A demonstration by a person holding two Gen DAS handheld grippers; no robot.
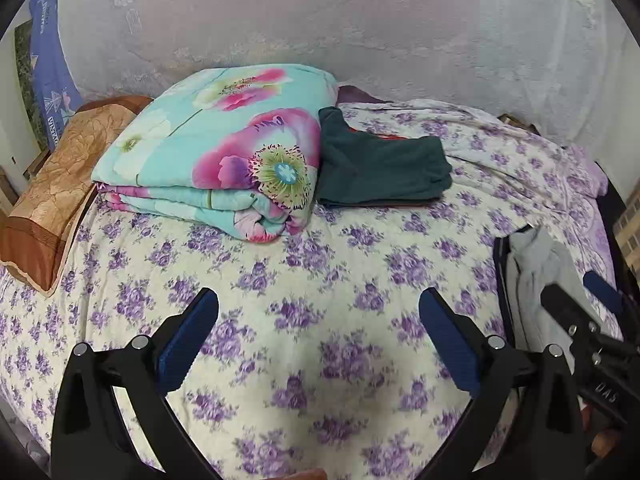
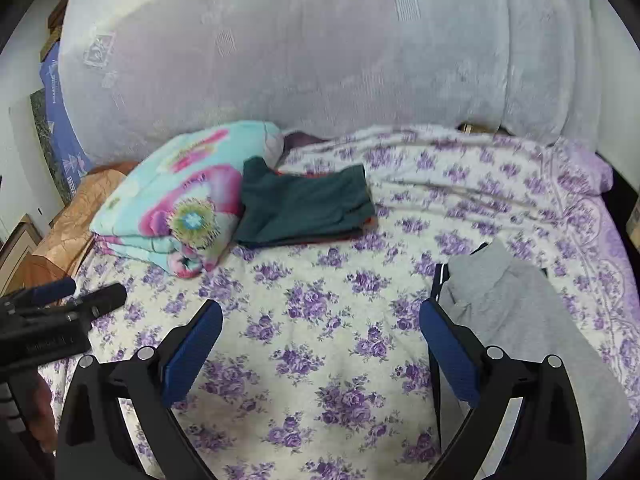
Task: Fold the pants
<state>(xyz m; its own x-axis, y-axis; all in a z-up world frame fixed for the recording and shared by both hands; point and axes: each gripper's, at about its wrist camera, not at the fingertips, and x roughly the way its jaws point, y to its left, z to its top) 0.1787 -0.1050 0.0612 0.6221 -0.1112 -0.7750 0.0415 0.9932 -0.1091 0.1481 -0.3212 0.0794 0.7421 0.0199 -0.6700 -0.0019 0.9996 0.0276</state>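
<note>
The flowered bed sheet (image 2: 320,320) fills both views. A folded floral quilt (image 1: 216,152) sits upper left of centre, with dark green folded pants (image 2: 304,208) touching its right side. Unfolded grey pants (image 2: 520,320) lie lower right, long axis running toward the bottom-right corner, just beside the right gripper (image 2: 320,344). It is nearer than the left gripper (image 1: 320,336). Both stand wide apart, empty. No containers show.

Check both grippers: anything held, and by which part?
Nothing held. Left gripper and right gripper are both open over the bedsheet; the grey pants lie untouched.
</note>
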